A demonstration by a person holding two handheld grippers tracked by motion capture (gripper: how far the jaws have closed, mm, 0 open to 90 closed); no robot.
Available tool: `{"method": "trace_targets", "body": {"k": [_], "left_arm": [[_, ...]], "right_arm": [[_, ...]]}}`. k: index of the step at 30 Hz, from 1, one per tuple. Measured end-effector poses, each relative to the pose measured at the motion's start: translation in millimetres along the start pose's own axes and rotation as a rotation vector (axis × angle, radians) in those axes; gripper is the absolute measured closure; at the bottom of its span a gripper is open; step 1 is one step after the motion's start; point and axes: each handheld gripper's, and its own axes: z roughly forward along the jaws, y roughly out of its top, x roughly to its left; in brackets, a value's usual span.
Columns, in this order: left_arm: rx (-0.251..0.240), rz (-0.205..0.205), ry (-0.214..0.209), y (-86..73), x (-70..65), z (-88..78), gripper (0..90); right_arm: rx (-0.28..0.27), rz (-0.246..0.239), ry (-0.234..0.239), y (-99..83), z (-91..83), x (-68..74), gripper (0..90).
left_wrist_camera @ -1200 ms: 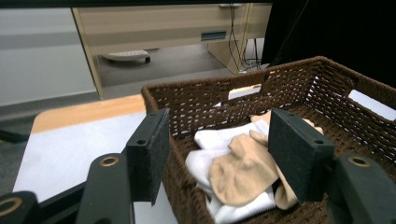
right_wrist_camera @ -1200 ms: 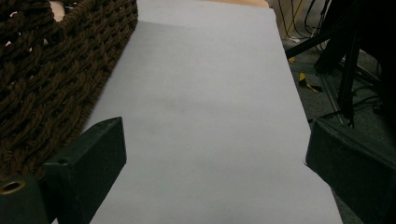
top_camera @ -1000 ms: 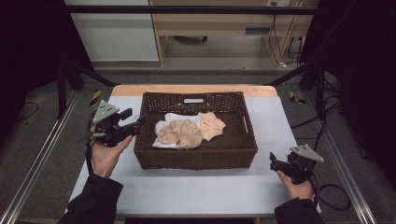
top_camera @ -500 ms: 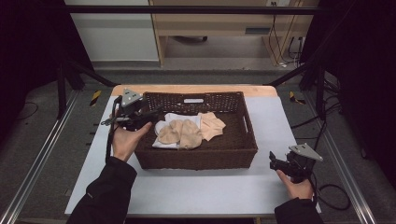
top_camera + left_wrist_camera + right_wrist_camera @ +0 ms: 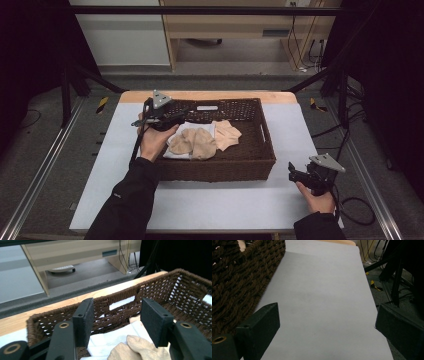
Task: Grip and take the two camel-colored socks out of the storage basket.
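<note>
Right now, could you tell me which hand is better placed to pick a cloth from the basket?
Left: its tool hangs open above the beige cloth; the right tool sits outside the basket.

We are looking at a heap of beige socks (image 5: 194, 142) lying crumpled in the left half of a dark brown woven basket (image 5: 250, 167), with another beige piece (image 5: 227, 134) spreading flat just to their right. They are resting on a white ribbed cloth (image 5: 175, 150) that is lining the basket floor. In the left gripper view, a beige sock (image 5: 136, 348) is lying over the white cloth (image 5: 110, 341).
</note>
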Motion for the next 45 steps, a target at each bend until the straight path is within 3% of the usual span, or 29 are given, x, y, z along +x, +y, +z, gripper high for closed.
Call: {"method": "trace_targets", "body": {"k": [5, 9, 19, 24, 27, 34, 45], "left_arm": [[0.034, 0.004, 0.019, -6.4, 2.8, 15.6, 45.3], [0.081, -0.022, 0.037, -19.8, 9.8, 27.8, 45.5], [0.163, -0.057, 0.045, -45.2, 20.0, 38.6, 49.3], [0.195, -0.032, 0.037, -47.2, 16.2, 40.9, 51.7], [0.256, -0.007, 0.038, -51.3, 11.3, 44.8, 52.2], [0.275, 0.02, 0.034, -53.7, 4.1, 47.8, 51.8], [0.324, 0.056, -0.011, -59.0, 2.7, 57.2, 45.2]], "right_arm": [[0.006, 0.0, 0.0, -0.2, 0.6, 0.6, 5.9], [0.007, -0.006, -0.001, -0.3, 1.1, 1.0, 6.0], [0.015, -0.005, -0.003, -0.5, 2.6, 0.9, 6.0], [0.013, -0.01, -0.003, -0.6, 2.3, 1.2, 6.0], [0.016, -0.006, -0.005, -0.6, 2.9, 0.9, 6.0], [0.02, -0.009, -0.01, -0.6, 4.3, 0.9, 6.0], [0.02, -0.014, -0.012, -0.5, 4.9, 1.2, 6.0]]}}
